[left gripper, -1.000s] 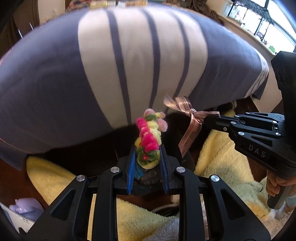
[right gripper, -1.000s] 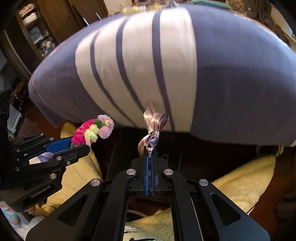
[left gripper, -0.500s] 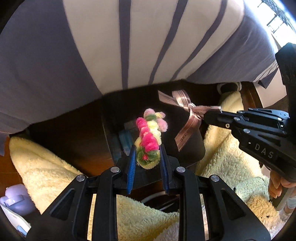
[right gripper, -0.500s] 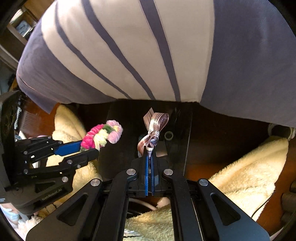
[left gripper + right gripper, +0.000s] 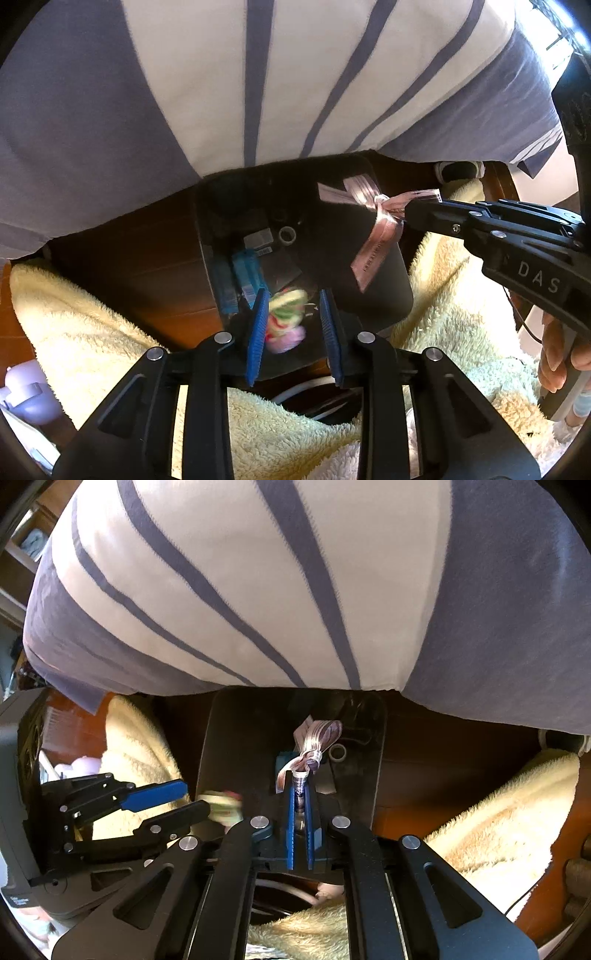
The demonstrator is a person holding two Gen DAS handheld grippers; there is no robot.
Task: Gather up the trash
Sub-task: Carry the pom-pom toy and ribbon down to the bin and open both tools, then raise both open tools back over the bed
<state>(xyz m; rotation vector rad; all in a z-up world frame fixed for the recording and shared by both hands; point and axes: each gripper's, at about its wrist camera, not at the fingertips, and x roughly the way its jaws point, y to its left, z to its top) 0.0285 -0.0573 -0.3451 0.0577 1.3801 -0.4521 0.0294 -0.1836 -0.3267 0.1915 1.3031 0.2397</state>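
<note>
now your left gripper is opening over the black bin, the pom-pom garland dropping free between its fingers; let the right gripper, also opening, release the ribbon bow (still pinched) above the bin's middle.

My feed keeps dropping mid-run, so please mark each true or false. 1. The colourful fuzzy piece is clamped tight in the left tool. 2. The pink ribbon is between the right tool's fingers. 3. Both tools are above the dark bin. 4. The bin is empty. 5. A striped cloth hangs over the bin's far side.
1. False. The left tool is opening, and the blurred colourful fuzzy piece sits loose between its blue pads.
2. True. The pink ribbon sticks out of the right tool.
3. True, over the dark bin.
4. False. Blue packets and other scraps lie inside.
5. True: striped cloth.
</note>
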